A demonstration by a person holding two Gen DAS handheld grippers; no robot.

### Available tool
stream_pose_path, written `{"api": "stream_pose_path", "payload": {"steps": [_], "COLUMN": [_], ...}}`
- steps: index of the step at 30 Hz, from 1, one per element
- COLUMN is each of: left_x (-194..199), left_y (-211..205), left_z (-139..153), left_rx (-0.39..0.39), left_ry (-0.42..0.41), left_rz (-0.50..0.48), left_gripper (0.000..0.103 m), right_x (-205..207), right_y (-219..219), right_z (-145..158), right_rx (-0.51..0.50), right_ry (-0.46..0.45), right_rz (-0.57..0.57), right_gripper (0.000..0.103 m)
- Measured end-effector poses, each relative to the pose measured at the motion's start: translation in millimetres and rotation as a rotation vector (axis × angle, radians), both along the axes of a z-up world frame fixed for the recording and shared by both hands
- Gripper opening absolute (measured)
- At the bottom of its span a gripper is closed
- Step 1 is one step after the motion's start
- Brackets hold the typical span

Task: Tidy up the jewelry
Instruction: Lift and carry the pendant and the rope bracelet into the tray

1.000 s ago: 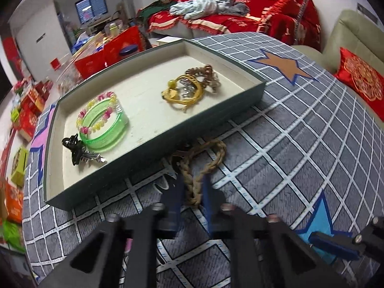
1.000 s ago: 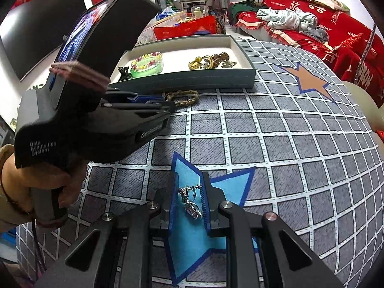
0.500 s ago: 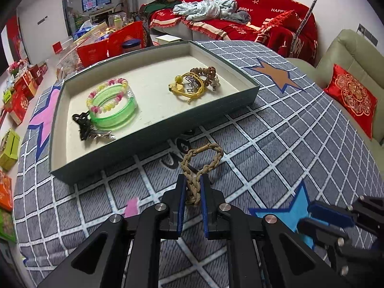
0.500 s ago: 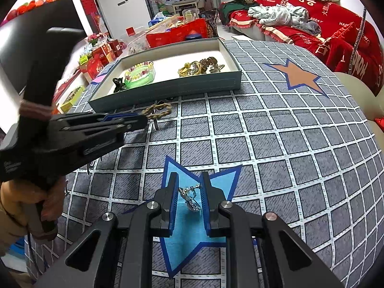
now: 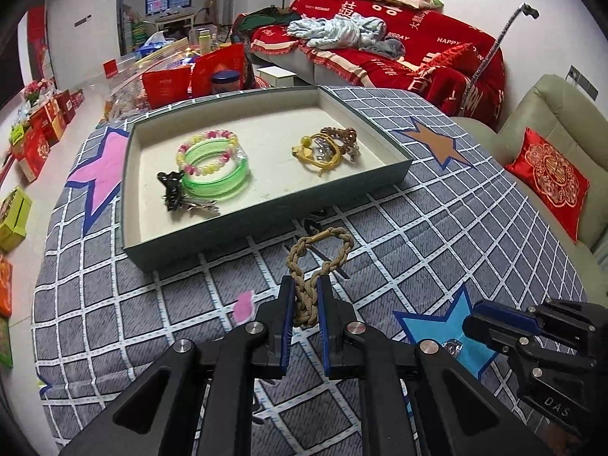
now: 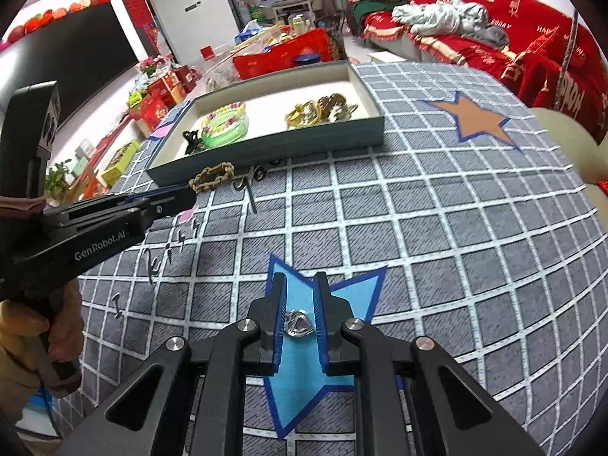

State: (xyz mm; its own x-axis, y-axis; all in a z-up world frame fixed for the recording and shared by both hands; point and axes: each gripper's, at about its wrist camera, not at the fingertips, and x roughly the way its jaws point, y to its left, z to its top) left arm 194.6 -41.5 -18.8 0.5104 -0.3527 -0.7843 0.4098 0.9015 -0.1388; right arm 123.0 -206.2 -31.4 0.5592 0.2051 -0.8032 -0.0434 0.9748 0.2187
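Observation:
My left gripper (image 5: 305, 290) is shut on a tan braided rope bracelet (image 5: 318, 256), held above the grey checked cloth in front of the teal tray (image 5: 273, 212). The tray holds a green bangle with a bead bracelet (image 5: 212, 161), a black hair claw (image 5: 173, 188) and a pile of yellow and brown bracelets (image 5: 326, 148). My right gripper (image 6: 298, 300) is shut on a small silver piece of jewelry (image 6: 298, 325), above a light blue star (image 6: 300, 372). The left gripper and bracelet (image 6: 211, 178) also show in the right wrist view.
The table has a grey checked cloth with pink (image 5: 100, 167), orange (image 5: 437, 144) and blue stars. A red-covered sofa (image 5: 399, 49) stands behind, a beige armchair with a red cushion (image 5: 551, 174) to the right. Red boxes (image 5: 38, 136) clutter the floor at left.
My left gripper has lifted the rope bracelet off the cloth and drawn back from the tray. My right gripper has closed on the silver piece and raised it off the blue star.

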Motion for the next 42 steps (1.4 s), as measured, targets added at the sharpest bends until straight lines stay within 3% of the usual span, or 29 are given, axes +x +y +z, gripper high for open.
{"api": "stream_pose_path", "payload": {"steps": [3, 7, 8, 20, 21, 23, 24, 42], "left_x": [-3, -7, -8, -18, -18, -19, -20, -22], "left_y": [4, 8, 9, 18, 17, 17, 17, 20], "left_z": [0, -3, -4, -11, -12, -13, -13, -9], "left_rx": [-0.004, -0.003, -0.003, 0.005, 0.006, 0.006, 0.006, -0.007], "left_ry": [0.0, 0.005, 0.008, 0.024, 0.025, 0.029, 0.028, 0.024], "left_rz": [0.004, 0.006, 0.006, 0.019, 0.019, 0.016, 0.016, 0.023], "left_gripper": [0.03, 0.03, 0.03, 0.03, 0.03, 0.03, 0.03, 0.03], "right_x": [-2, -10, -11, -8, -8, -8, -8, -7], "right_y": [1, 10, 11, 29, 31, 34, 34, 30], "right_z": [-6, -12, -13, -24, -25, -24, -24, -4], "right_rx": [0.032, 0.008, 0.002, -0.133, -0.152, -0.178, -0.177, -0.112], "right_ry": [0.03, 0.034, 0.031, 0.05, 0.049, 0.047, 0.049, 0.012], "right_rz": [0.015, 0.043, 0.047, 0.073, 0.073, 0.075, 0.075, 0.042], "right_gripper": [0.018, 0.049, 0.049, 0.047, 0.044, 0.022, 0.02, 0.019]}}
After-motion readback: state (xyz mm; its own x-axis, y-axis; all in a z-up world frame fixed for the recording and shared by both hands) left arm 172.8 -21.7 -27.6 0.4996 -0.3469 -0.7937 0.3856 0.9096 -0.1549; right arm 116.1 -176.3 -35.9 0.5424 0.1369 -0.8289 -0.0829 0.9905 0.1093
